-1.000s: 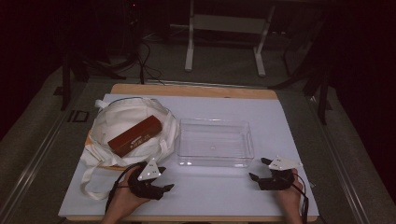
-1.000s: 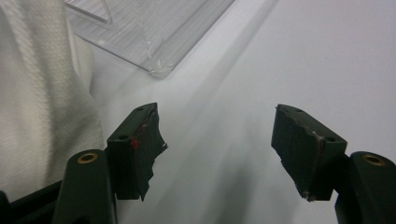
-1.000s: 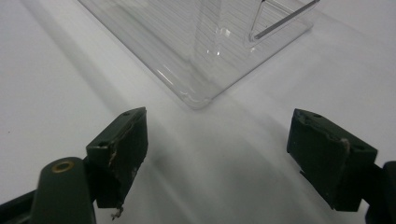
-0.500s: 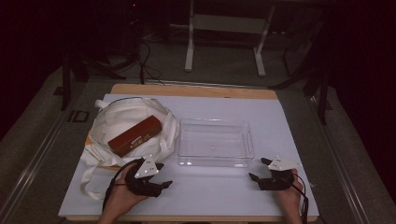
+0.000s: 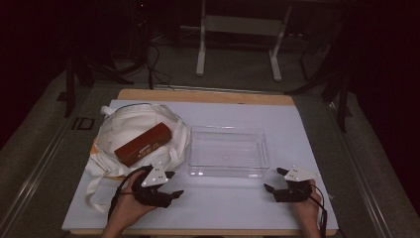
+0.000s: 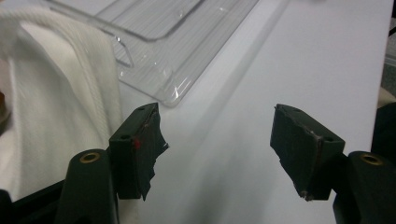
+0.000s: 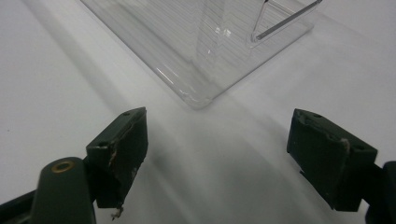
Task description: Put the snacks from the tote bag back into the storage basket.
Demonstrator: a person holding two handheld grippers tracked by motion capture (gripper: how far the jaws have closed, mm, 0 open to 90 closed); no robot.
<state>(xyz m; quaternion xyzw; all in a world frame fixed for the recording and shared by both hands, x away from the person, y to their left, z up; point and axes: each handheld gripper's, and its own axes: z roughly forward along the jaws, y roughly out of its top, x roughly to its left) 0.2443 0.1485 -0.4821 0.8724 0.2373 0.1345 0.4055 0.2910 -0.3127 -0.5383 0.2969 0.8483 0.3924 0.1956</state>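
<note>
My left gripper (image 5: 171, 184) spread, jaws just been closing a little, nothing between. Brown box (image 5: 143, 144) on white bag (image 5: 124, 126), far-left of it, long axis near-left to far-right. Right gripper (image 5: 275, 180) spread, empty, well apart past clear tray (image 5: 229, 171). Left nearer.

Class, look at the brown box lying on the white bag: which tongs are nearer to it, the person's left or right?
Left. The left tongs sit just below the brown box, by the white bag; the right tongs are beyond the clear tray.
</note>
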